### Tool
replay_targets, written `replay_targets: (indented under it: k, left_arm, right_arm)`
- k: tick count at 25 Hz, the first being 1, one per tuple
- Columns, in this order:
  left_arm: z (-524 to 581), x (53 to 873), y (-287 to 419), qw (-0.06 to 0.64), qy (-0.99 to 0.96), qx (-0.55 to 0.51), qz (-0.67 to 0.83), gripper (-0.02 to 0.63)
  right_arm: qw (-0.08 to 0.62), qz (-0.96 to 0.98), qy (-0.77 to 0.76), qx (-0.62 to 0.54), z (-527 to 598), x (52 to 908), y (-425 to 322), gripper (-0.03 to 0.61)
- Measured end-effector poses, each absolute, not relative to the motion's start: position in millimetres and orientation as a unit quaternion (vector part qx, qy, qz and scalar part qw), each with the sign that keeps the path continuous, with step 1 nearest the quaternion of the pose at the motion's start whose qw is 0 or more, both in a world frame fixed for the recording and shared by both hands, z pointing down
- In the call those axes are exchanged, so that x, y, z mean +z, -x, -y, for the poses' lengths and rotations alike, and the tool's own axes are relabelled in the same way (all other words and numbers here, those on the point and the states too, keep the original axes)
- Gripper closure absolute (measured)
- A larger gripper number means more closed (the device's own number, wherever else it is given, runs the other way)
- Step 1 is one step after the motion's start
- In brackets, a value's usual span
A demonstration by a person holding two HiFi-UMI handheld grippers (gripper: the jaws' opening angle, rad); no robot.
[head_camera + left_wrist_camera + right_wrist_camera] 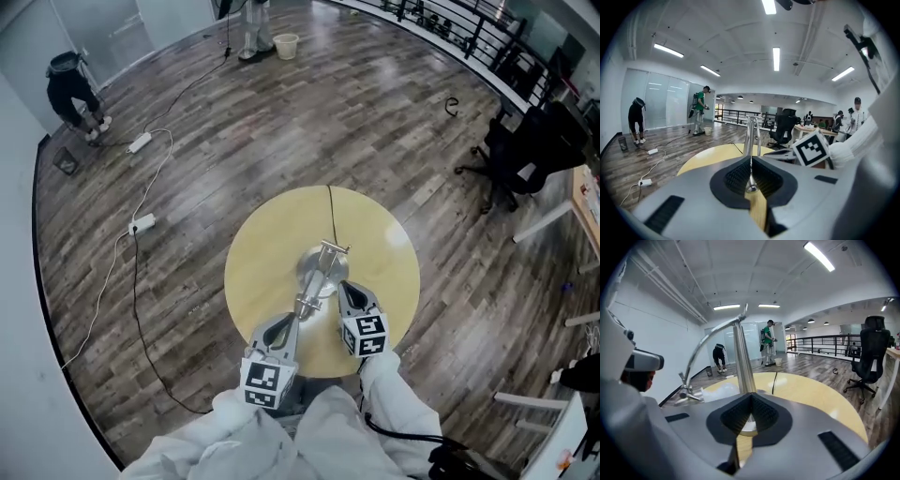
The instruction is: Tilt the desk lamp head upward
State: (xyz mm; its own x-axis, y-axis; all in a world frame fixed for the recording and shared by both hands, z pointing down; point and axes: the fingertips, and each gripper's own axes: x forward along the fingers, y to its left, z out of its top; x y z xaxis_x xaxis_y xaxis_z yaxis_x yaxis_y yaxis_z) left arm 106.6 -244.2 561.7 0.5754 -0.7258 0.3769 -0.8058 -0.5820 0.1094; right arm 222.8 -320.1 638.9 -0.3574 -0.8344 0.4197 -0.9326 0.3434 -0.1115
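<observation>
Round yellow table [262,234], desk lamp [320,270] dead centre | left gripper [750,159] clamped on its thin rod [750,172] (my lever for the upward tilt, I reckon) | right gripper [751,397] jaws together, right up at the post [743,362], probably steadying it

Open tabletop [267,246] around lamp [316,269], seemingly

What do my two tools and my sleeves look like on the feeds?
The left tool and right tool both have smooth grey shells that taper to a point, with black ribbed pads inside. Each carries a white cube printed with black square markers. The sleeves are white and loose, and a black cable runs beside the right one.
</observation>
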Motion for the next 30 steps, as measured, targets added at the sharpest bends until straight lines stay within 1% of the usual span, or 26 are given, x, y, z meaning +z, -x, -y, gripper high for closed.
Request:
replay_targets:
  k: [2,3,5,7,8,13,16,21,27,30]
  left_arm:
    - [244.3,573.7,-106.5,0.130,-0.878,0.161,0.433,0.596]
    - [243.6,579.8,-107.4,0.131,-0.878,0.167,0.428,0.574]
    - [241.0,593.0,-110.7,0.138,-0.881,0.177,0.417,0.504]
    - [237.5,607.3,-115.4,0.142,-0.882,0.189,0.407,0.455]
    - [236.8,614.6,-118.3,0.141,-0.882,0.198,0.404,0.440]
    - [252.2,638.1,-127.4,0.106,-0.868,0.241,0.421,0.432]
    - [264.1,644.0,-125.5,0.090,-0.860,0.249,0.437,0.432]
    - [272.4,651.8,-127.1,0.104,-0.859,0.230,0.446,0.421]
    - [285.6,657.7,-133.4,0.114,-0.854,0.205,0.464,0.382]
    - [286.8,659.8,-133.7,0.130,-0.851,0.216,0.461,0.370]
  right_arm:
    - [0.149,0.811,-0.537,0.181,334.1,655.7,-221.0,0.566]
    - [0.151,0.814,-0.530,0.183,340.4,662.2,-219.4,0.566]
    - [0.167,0.823,-0.515,0.175,350.3,673.7,-216.0,0.566]
    - [0.188,0.828,-0.503,0.164,356.3,684.7,-214.3,0.566]
    - [0.195,0.829,-0.498,0.163,358.4,689.8,-214.3,0.566]
    - [0.227,0.832,-0.478,0.163,361.7,711.0,-214.4,0.566]
    - [0.223,0.835,-0.476,0.162,364.3,712.8,-212.2,0.566]
    - [0.226,0.835,-0.476,0.158,365.0,712.4,-210.4,0.566]
    - [0.220,0.833,-0.480,0.162,366.5,712.6,-211.0,0.566]
    - [0.214,0.833,-0.483,0.165,367.7,711.4,-211.3,0.566]
